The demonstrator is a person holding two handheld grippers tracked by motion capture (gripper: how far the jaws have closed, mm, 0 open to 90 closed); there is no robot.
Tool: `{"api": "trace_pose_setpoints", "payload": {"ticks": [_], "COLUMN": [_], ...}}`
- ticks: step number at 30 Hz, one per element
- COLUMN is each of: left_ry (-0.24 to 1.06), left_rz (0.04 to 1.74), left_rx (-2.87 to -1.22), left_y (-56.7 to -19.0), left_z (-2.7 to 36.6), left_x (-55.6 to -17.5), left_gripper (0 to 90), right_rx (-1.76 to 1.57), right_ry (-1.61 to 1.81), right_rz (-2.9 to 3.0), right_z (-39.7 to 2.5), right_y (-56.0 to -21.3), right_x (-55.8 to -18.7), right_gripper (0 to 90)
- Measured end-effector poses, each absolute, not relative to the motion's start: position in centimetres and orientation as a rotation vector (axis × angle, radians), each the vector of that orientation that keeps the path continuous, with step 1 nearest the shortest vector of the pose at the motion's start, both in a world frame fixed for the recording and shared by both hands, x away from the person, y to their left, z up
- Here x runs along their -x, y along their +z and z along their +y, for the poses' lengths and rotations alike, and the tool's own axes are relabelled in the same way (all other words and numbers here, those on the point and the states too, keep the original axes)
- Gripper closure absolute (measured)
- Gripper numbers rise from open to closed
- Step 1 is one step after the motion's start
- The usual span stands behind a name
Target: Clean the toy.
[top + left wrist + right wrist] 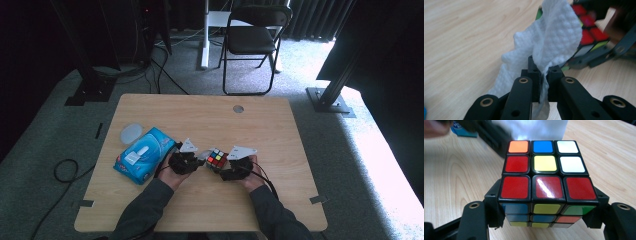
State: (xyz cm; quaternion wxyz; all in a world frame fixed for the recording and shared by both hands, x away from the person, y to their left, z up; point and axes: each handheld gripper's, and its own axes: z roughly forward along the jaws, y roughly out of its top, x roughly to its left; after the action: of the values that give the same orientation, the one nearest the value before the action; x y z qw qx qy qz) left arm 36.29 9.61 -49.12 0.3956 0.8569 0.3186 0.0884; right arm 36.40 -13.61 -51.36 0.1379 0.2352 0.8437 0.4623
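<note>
Holding a scrambled puzzle cube (547, 185) clamped from both sides, the right gripper (237, 167) sits near the middle of the wooden table (260, 125). The left gripper (183, 162), at 9 o'clock from the cube, has its jaws pressed together on a white wipe (554, 42), and the wipe lies against one cube face. A blue wipe pack (144, 154) rests at 9 o'clock from the left gripper, close beside it, with a round lid (131, 133) at 11 o'clock of the pack.
</note>
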Motion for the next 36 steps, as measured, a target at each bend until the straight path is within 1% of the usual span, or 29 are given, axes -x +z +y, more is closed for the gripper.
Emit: {"api": "trace_pose_setpoints", "payload": {"ticks": [20, 26, 36], "left_ry": [0.203, 0.192, 0.191], "left_rz": [0.843, 0.826, 0.807], "left_rx": [-2.192, -2.179, -2.202], "left_y": [-50.7, -50.5, -51.0], "left_z": [10.0, 9.9, 9.3], "left_x": [-36.4, -36.3, -36.1], "left_gripper": [85.1, 85.1, 85.1], "right_rx": [-0.726, -0.724, -0.742], "right_ry": [1.390, 1.403, 1.415], "right_rz": [2.373, 2.370, 2.351], "right_z": [-14.5, -14.4, -14.5], "right_y": [-50.4, -50.3, -50.1], "right_x": [-36.6, -36.6, -36.5], "right_gripper": [33.8, 33.8, 33.8]}}
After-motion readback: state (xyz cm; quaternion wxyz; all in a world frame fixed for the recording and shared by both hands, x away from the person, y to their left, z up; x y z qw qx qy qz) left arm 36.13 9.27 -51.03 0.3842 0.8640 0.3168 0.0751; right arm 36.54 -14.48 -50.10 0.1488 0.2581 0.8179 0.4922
